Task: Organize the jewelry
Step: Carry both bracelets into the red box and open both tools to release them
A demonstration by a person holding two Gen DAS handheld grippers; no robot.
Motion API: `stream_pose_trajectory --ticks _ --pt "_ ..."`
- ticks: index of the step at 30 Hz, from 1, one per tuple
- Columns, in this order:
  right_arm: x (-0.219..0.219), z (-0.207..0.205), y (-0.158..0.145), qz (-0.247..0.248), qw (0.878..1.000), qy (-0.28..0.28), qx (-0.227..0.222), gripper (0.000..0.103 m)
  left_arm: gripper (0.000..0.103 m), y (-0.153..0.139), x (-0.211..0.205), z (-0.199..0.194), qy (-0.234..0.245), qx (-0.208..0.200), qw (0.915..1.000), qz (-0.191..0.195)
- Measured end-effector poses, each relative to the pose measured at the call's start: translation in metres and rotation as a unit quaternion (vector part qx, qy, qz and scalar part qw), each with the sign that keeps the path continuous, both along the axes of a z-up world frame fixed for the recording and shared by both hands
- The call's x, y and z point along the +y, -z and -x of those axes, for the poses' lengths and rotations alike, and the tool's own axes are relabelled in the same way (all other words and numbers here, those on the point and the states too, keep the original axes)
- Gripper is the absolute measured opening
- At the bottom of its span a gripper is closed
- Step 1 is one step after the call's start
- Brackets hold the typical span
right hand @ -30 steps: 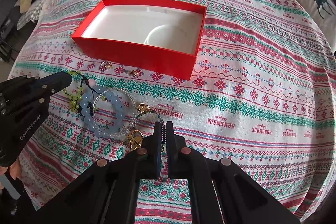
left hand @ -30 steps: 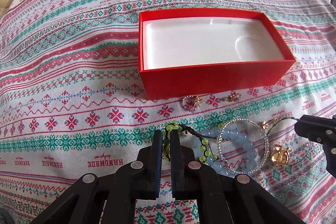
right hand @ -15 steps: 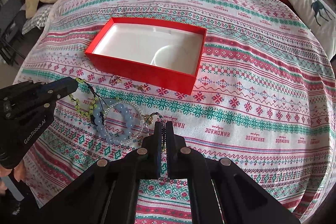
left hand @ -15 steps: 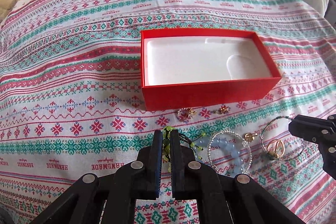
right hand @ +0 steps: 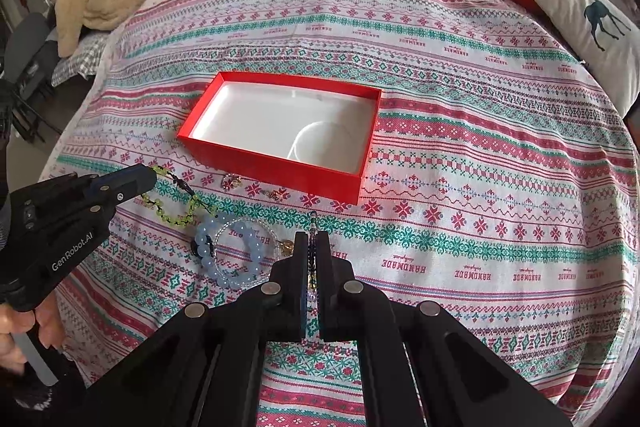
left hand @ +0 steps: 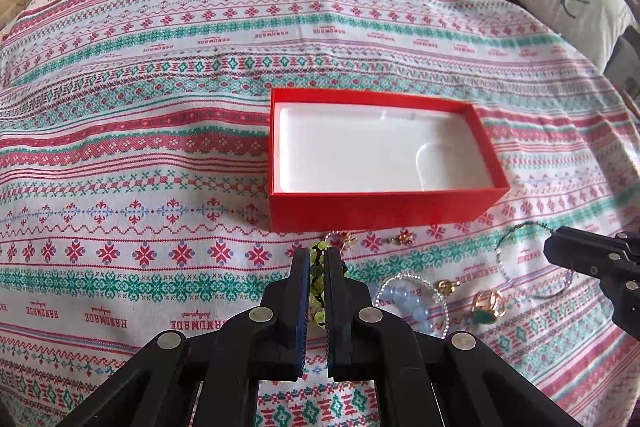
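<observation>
I have the left claw clamped on the green bead bracelet and the right claw clamped on a thin dark-beaded chain, both lifted for the red box at frame centre. My claws hide each grip point; the chain's pendant is hard to read.

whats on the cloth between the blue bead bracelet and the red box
Two small gold charms lie on the cloth between the blue bead bracelet and the red box, close to its front wall; the right wrist view shows it best.
</observation>
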State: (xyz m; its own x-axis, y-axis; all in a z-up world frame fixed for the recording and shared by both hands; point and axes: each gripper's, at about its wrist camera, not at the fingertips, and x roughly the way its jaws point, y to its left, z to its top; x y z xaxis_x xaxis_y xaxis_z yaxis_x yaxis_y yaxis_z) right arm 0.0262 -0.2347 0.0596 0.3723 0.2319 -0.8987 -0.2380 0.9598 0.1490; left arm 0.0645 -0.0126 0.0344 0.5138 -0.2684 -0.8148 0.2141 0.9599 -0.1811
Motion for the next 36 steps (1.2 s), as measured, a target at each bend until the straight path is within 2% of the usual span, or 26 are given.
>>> stream_pose_trajectory --ticks 13,19,25,31,36 --pt "-0.004 -0.010 -0.013 -0.018 1.000 0.016 -0.016 0.002 0.001 -0.036 -0.008 -0.019 -0.003 -0.047 0.9961 0.075" --pt "-0.007 -0.021 -0.007 -0.022 0.999 0.026 -0.005 0.002 0.001 -0.036 -0.022 -0.036 -0.002 -0.059 0.9928 0.104" --pt "-0.010 -0.032 -0.004 -0.025 0.999 0.041 -0.005 0.002 0.001 -0.017 -0.026 -0.057 -0.012 -0.066 0.9930 0.097" --pt "-0.006 -0.038 -0.004 -0.026 0.999 0.044 -0.012 0.002 0.001 0.012 -0.013 -0.078 -0.041 -0.046 0.9963 0.060" --pt "-0.001 -0.044 -0.006 -0.026 0.999 0.044 -0.019 0.002 0.001 0.027 -0.008 -0.085 -0.047 -0.027 0.9979 0.035"
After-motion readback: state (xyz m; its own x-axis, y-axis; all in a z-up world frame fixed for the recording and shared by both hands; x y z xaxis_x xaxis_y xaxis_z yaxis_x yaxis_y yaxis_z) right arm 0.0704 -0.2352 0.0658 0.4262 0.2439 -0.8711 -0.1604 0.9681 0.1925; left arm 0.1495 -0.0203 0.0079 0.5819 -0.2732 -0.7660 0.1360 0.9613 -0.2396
